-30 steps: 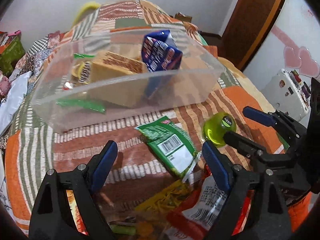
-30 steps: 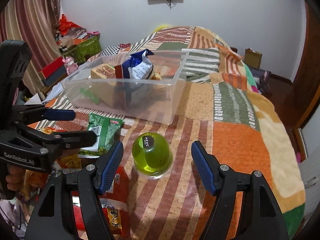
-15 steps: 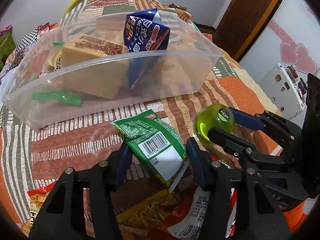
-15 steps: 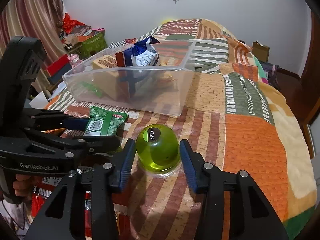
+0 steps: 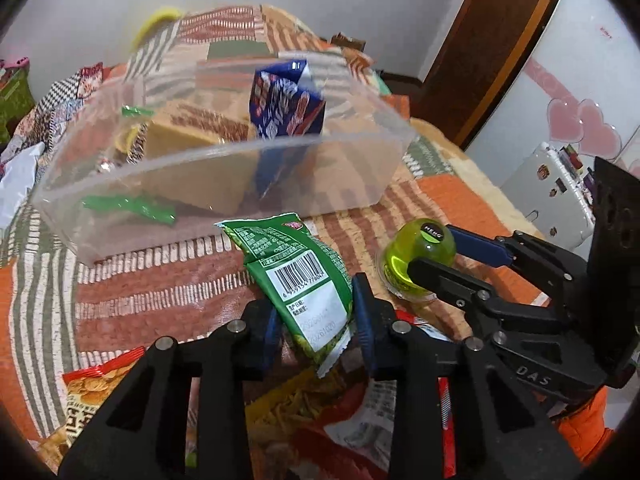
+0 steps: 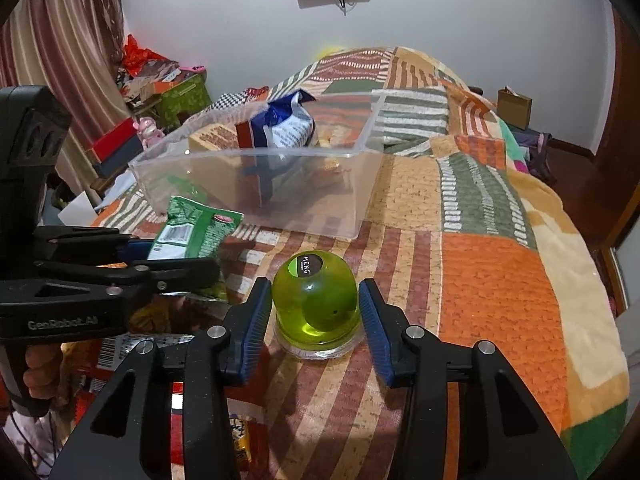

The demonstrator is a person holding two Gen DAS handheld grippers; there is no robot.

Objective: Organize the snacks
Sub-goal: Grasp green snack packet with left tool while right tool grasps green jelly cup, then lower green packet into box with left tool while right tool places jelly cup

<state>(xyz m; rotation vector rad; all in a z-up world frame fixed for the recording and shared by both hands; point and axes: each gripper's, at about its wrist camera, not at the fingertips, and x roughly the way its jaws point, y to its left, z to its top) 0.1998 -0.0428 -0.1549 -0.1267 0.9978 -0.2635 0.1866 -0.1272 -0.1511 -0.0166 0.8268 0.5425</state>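
My left gripper (image 5: 316, 320) is shut on a green snack packet (image 5: 298, 272) and holds it lifted off the bedspread; the packet also shows in the right wrist view (image 6: 196, 236). My right gripper (image 6: 314, 320) is closed around a green domed jelly cup (image 6: 316, 300) that rests on the bedspread; the pads touch its sides. The cup also shows in the left wrist view (image 5: 418, 258). A clear plastic bin (image 5: 360, 188) behind them holds a blue packet (image 5: 286, 104), a tan box (image 5: 188, 136) and a green wrapper (image 5: 128, 206).
Several red, orange and yellow snack bags (image 5: 100, 384) lie on the patterned bedspread (image 6: 500, 288) under the left gripper. Boxes and clutter (image 6: 160, 92) stand left of the bed. A wooden door (image 5: 492, 40) is at the right.
My left gripper closed on the green packet and lifted it. My right gripper narrowed from wide open until its pads met the jelly cup.
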